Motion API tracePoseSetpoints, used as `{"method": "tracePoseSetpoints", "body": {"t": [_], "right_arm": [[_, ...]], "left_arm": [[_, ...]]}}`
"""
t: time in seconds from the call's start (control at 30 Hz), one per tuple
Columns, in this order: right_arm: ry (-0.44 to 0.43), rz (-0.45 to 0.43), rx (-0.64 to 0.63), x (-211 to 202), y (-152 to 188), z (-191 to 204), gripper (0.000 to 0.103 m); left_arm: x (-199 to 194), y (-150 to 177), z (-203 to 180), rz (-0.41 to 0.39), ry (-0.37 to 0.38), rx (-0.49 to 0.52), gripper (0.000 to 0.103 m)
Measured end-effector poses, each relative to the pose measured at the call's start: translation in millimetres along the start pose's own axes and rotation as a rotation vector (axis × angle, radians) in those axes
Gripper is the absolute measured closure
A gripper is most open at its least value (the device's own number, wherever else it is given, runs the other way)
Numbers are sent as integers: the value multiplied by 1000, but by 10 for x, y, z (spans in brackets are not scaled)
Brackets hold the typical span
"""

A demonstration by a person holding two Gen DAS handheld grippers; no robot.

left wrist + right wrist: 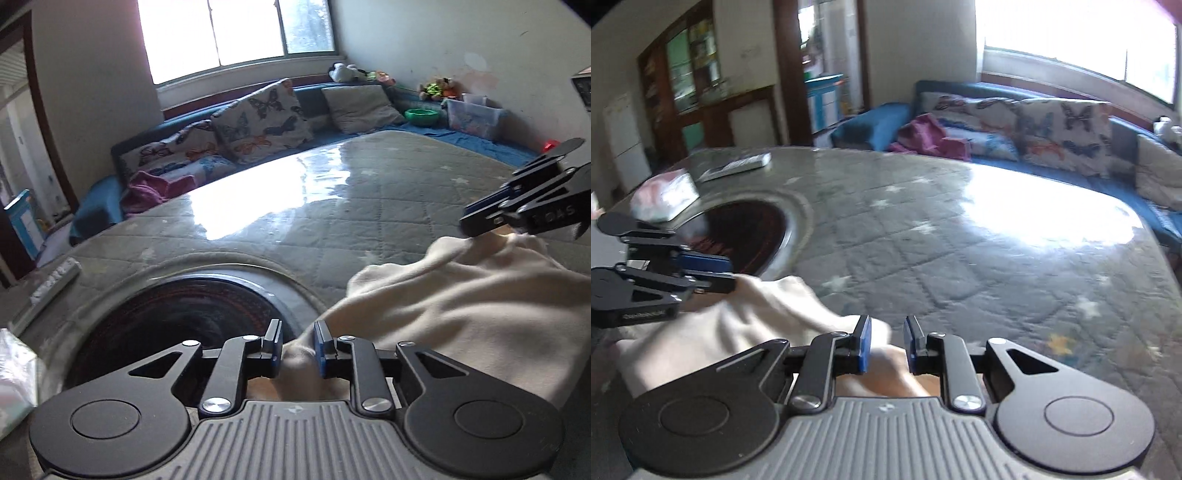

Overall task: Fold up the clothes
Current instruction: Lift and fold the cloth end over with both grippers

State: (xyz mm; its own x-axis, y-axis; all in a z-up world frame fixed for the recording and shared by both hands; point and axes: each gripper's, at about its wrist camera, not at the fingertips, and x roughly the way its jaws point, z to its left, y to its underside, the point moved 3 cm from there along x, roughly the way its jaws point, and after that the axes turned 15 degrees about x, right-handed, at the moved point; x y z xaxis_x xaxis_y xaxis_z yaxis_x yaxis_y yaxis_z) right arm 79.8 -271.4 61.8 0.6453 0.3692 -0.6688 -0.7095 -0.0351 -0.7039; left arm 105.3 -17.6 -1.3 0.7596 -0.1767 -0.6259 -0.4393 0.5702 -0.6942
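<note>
A cream garment (461, 295) hangs stretched between my two grippers above the grey quilted table (332, 221). My left gripper (298, 349) is shut on one edge of it, the cloth bunched between the blue pads. My right gripper (491, 218) shows at the right of the left wrist view, shut on the garment's other edge. In the right wrist view the right gripper (887, 345) pinches the garment (738, 325), and the left gripper (729, 275) grips it at the left.
A round dark inset (177, 317) is set into the table near me. A white remote (738, 166) and a plastic packet (665, 195) lie at the table's far left. A blue sofa (258, 118) with butterfly cushions and a pink cloth (155, 188) stands behind.
</note>
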Motion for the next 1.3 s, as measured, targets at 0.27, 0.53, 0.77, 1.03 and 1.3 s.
{"method": "tracePoseSetpoints", "body": {"t": [0.27,0.53,0.77,1.03,1.3], "right_arm": [[-60,-33,18,-272,31,-25,85],[-27,36,-18,68,147,115,86],[-14,-32,70,-145,138,-137,85],[-4,-16,136,-606,346,-480,85],[16,-4,131,-431,470,-448,85]], "left_arm": [[-270,-304,-259,-97,113,-49,85],[149,-322,-293,-12,130,-109,83],[100,-305,-297,-23,110,-125,83],[-112,-386,-494,-79,116,-98,83],[-75,-345,-568,-61,104,-77,83]]}}
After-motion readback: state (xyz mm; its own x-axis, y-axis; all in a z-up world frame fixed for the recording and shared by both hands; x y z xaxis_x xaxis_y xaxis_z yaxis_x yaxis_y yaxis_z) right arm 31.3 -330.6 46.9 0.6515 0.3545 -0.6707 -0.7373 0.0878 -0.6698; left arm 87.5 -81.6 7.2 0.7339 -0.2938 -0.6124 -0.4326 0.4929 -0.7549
